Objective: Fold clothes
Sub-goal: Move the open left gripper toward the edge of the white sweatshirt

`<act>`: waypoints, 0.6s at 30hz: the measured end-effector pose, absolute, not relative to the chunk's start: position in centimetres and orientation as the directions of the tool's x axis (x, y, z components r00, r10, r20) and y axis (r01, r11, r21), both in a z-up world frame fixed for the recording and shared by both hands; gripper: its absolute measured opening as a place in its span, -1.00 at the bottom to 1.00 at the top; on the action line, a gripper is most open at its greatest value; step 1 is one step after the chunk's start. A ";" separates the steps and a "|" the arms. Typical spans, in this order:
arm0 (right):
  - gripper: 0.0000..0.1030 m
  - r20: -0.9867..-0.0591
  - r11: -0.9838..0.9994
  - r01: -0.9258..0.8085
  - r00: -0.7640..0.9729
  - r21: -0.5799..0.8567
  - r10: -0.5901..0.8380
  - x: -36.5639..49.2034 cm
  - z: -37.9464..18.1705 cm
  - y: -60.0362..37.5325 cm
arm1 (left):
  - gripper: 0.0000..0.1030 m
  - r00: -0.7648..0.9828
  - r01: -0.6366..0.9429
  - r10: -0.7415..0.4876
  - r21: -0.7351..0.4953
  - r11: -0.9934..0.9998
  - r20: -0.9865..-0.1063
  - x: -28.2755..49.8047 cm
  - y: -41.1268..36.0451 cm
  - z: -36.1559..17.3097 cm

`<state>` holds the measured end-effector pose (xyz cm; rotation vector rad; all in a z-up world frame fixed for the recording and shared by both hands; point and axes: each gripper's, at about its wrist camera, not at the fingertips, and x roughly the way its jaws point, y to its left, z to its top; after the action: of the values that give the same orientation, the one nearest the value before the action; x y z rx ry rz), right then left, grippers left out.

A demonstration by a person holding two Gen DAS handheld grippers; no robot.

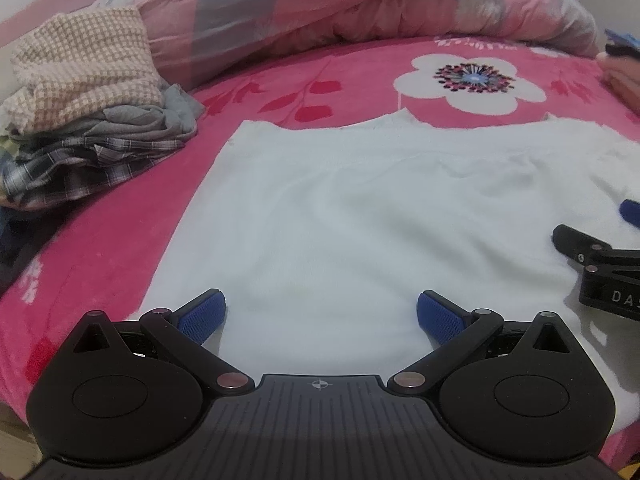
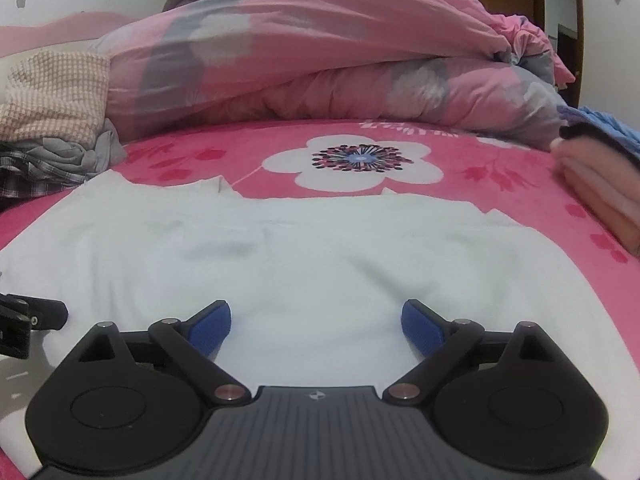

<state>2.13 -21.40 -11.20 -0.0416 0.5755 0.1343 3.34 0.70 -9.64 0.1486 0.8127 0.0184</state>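
shirt (image 1: 340,216): you see soft white matt knit cloth
blanket (image 1: 344,76): your fuzzy pink fleece
pads (image 1: 200,316): your blue ribbed rubber
quilt (image 2: 320,60): smooth puffy cloth

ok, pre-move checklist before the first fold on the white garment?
1. White garment spread flat on the bed: ok, only light wrinkles.
2. Left gripper open, nothing between the fingers: ok.
3. Right gripper open, empty: ok.
4. Both grippers over the garment's near part: ok.
5. Near hem located: cannot tell, hidden under the grippers.
6. Unfolded pile clear of the garment: ok, apart at its left.
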 end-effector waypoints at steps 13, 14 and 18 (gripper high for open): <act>0.87 -0.529 0.989 -0.147 0.838 0.017 0.134 1.9 -11.4 -21.7 | 1.00 0.715 0.007 0.043 0.069 0.998 -0.697 -3.3 8.3 -7.6; 0.87 -0.527 0.989 -0.148 0.839 0.019 0.135 1.9 -11.4 -21.7 | 1.00 0.710 -0.015 0.043 0.046 0.999 -0.703 -3.7 9.2 -7.7; 0.89 -0.522 0.988 -0.152 0.841 0.024 0.142 1.8 -11.4 -21.8 | 1.00 0.688 -0.082 -0.005 -0.085 0.993 -0.725 -5.2 11.6 -8.8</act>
<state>1.83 -21.78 -11.42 -0.0181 0.5506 0.1550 -5.20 11.58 -8.81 -0.1139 0.8108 0.0432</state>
